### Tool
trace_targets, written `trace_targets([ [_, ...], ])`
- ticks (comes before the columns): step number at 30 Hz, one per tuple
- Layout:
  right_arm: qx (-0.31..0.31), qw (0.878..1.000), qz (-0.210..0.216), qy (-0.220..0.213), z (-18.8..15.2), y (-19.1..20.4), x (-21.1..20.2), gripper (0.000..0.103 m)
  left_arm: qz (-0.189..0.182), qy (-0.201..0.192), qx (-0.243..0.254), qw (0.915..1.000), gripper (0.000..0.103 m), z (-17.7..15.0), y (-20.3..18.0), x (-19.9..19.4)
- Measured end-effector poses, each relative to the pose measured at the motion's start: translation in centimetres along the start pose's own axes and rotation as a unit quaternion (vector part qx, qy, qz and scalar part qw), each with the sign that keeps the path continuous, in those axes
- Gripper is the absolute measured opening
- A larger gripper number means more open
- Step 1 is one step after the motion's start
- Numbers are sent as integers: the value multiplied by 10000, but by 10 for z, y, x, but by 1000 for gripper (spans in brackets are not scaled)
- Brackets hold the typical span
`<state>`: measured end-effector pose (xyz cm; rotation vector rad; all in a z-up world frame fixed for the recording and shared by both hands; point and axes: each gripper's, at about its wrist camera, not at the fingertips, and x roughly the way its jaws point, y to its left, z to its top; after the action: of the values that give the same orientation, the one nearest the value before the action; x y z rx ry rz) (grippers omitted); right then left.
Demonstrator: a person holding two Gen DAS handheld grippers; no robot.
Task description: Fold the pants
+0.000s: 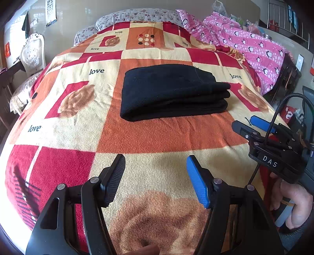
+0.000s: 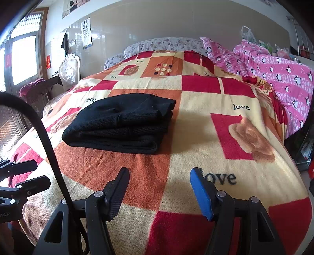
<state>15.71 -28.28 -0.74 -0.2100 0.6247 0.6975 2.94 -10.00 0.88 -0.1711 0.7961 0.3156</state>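
The black pants [image 1: 172,91] lie folded into a thick, layered rectangle on the patterned blanket [image 1: 157,137]; they also show in the right wrist view [image 2: 121,123]. My left gripper [image 1: 156,176] is open and empty, held above the blanket nearer than the pants. My right gripper [image 2: 160,188] is open and empty, also nearer than the pants and to their right. The right gripper shows in the left wrist view [image 1: 253,125] at the right edge, apart from the pants.
A pink penguin-print quilt [image 1: 245,45] is heaped along the bed's right side. Floral pillows [image 1: 137,15] lie at the head. A white chair [image 1: 32,53] stands left of the bed. A black cable [image 2: 45,137] crosses the right wrist view's left side.
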Motion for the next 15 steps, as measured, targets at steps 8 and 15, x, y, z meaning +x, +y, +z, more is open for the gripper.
trace_targets([
  [8,1,10000,-6,11,0,0,0,62,-10,-261,69,9996,65,-2,-2,-6],
  [15,-2,10000,-5,13,0,0,0,62,-67,-191,141,9997,65,-3,-5,-4],
])
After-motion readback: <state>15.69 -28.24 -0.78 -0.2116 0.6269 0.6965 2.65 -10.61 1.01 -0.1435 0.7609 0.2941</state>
